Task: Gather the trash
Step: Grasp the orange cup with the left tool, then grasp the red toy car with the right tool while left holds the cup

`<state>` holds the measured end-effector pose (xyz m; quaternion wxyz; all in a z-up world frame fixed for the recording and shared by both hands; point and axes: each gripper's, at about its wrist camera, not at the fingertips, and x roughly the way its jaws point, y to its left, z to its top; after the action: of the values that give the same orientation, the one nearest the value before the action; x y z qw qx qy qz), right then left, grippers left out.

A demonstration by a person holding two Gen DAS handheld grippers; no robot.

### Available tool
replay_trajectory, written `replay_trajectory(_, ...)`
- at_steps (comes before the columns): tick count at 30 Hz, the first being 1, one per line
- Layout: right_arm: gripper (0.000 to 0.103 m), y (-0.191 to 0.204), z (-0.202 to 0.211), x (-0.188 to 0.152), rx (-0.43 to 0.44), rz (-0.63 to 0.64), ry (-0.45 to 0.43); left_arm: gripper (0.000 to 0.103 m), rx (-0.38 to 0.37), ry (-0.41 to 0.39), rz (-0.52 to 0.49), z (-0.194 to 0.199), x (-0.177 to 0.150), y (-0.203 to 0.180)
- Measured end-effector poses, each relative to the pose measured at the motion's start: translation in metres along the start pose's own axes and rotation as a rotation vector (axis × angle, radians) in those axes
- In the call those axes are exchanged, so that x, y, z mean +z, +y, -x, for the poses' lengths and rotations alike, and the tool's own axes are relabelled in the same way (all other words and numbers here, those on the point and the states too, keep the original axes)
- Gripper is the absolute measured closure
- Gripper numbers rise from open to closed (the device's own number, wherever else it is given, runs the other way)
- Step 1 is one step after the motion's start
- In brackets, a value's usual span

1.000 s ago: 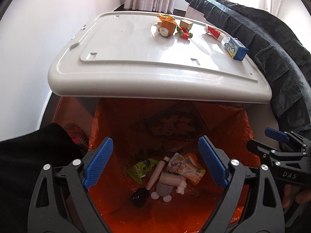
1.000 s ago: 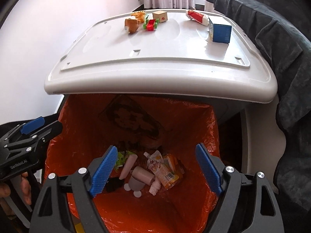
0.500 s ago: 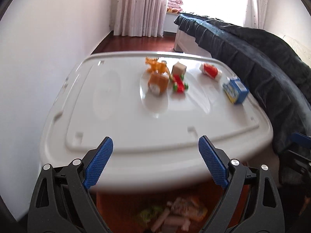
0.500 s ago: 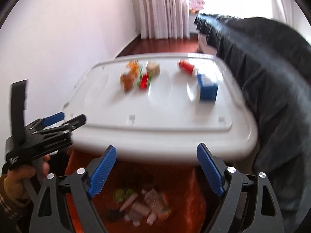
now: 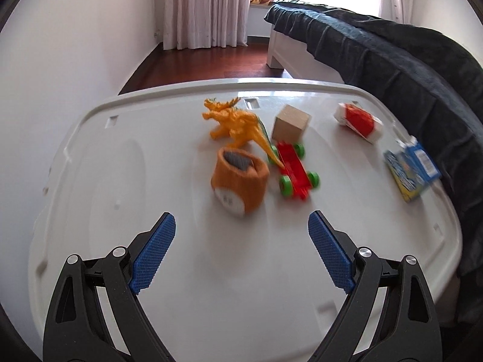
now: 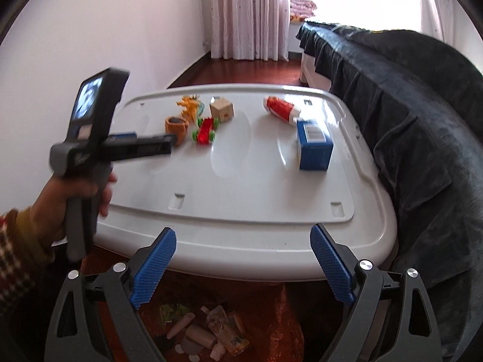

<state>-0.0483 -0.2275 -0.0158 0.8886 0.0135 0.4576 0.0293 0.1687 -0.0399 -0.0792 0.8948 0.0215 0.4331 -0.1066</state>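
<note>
My left gripper (image 5: 241, 215) stands open and empty over the white lid (image 5: 120, 181), a little short of an orange cup-like piece (image 5: 240, 181). Farther right on the lid lie a blue carton (image 5: 412, 170) and a red-and-white wrapper (image 5: 357, 119). My right gripper (image 6: 242, 229) hovers at the lid's near edge with its jaws opening and nothing between them. Below it the orange trash bag (image 6: 289, 316) holds a pouch (image 6: 223, 328), tubes and wrappers. In the right wrist view a hand holds the left gripper (image 6: 169, 144) pointed at the orange piece (image 6: 176, 125).
An orange toy dinosaur (image 5: 235, 122), a wooden block (image 5: 290, 122) and a red toy skateboard (image 5: 294, 170) stand mid-lid. A bed with a dark cover (image 6: 422, 120) runs along the right side. A white wall (image 5: 60, 75) borders the left, and curtains (image 6: 247, 15) hang at the back.
Both grippers rose from above the orange bag. The left one moved forward over the lid, so the bag left its view. The right one drew back to the lid's near edge.
</note>
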Motion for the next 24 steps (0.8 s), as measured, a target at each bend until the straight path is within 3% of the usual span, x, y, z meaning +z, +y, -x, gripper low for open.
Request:
replay_trajectory(7,0.014,-0.001,-0.009,-0.001,0.029,-0.007,0.028,0.017,0.043,0.007,0.003,-0.036,0.018,0.007)
replay_trajectory(9,0.014,0.000,-0.009,-0.001,0.039,-0.003,0.028,0.029,0.041,0.028,0.016,-0.043,0.020,0.012)
replay_trajectory(11,0.014,0.001,-0.009,-0.001,0.041,0.003,0.023,0.063,0.018,0.061,0.018,-0.050,0.019,0.015)
replay_trajectory(14,0.014,0.000,-0.009,0.000,0.028,0.011,0.015,0.072,0.023,0.051,0.045,-0.044,0.014,0.020)
replay_trajectory(19,0.014,0.003,-0.012,0.011,0.014,0.028,0.013,0.073,0.030,0.029,0.073,-0.016,0.005,0.027)
replay_trajectory(24,0.014,0.023,-0.039,0.050,0.021,0.087,-0.019,0.073,0.016,-0.021,0.082,0.030,-0.010,0.034)
